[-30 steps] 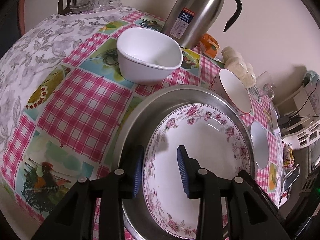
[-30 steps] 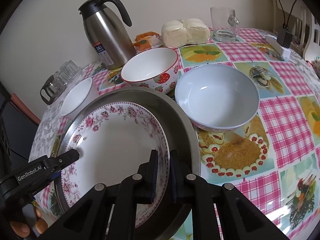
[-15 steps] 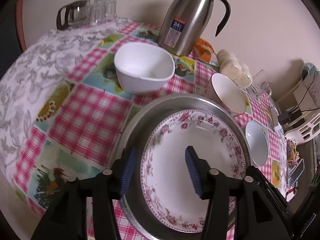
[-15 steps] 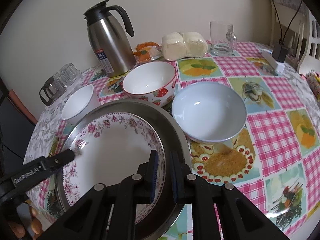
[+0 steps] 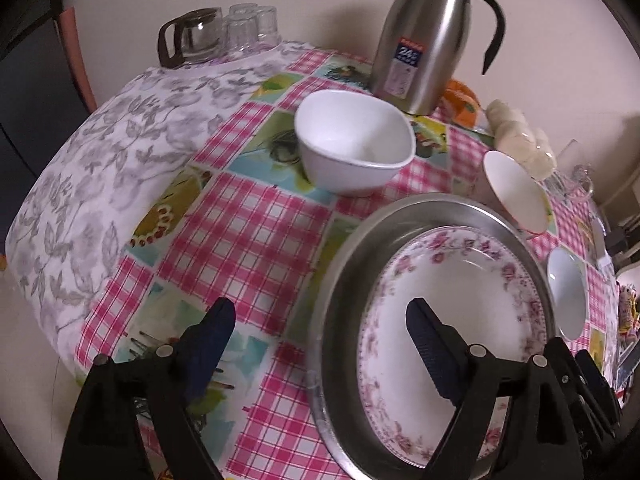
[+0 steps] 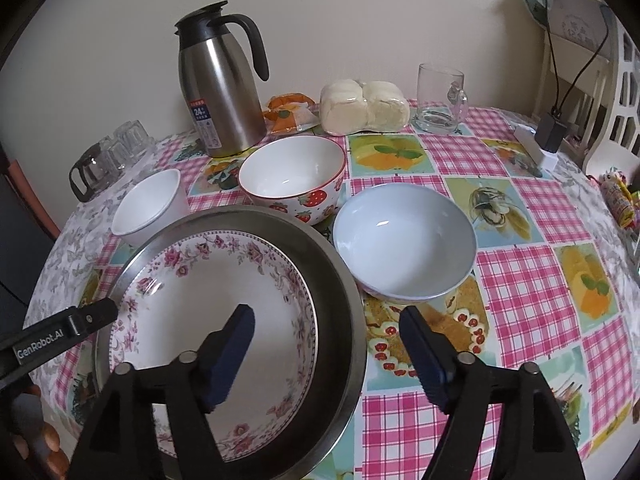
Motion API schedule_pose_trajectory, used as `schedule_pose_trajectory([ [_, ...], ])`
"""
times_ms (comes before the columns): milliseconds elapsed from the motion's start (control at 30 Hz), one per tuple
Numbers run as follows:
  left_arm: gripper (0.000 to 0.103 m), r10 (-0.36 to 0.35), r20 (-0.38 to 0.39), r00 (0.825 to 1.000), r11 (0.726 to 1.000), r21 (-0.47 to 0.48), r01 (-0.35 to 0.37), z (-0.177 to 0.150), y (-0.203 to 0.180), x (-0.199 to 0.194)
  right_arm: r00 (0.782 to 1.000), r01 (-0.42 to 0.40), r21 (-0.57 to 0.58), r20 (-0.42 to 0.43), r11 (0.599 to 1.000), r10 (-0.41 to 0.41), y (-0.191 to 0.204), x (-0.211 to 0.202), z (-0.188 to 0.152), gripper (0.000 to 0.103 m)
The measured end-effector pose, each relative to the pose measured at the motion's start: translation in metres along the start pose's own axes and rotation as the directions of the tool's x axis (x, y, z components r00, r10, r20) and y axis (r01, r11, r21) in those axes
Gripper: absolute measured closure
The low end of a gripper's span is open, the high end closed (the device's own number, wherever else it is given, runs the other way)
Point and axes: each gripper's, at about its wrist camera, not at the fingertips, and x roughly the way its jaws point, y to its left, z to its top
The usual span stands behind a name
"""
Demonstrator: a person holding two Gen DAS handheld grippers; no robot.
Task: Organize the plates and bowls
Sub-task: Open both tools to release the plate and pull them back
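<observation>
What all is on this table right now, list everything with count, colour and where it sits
floral plate: 1, white with pink flowers, inside the metal pan
metal pan: 1, steel, front left
strawberry bowl: 1, white and red, behind the pan
pale blue bowl: 1, right of the pan
white bowl: 1, left, behind the pan
thermos jug: 1, steel and black, by the wall
glass mug: 1, clear, back right
wrapped buns: 1 pack, cream, back
orange packet: 1, beside the jug
glass pot and glasses: clear, back left
left gripper: open, just been opening, straddling the pan's rim
right gripper: open, just been opening, likewise
</observation>
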Motion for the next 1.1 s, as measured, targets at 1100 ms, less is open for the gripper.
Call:
schedule_pose_trajectory([
  [1100,0.008,-0.004,0.114,0.993,0.999,-0.043,0.009,0.017,0.012,-0.004,1.000,-0.002,0.047,0.020,0.999,0.001,-0.019,0.002,-0.004,0.000],
])
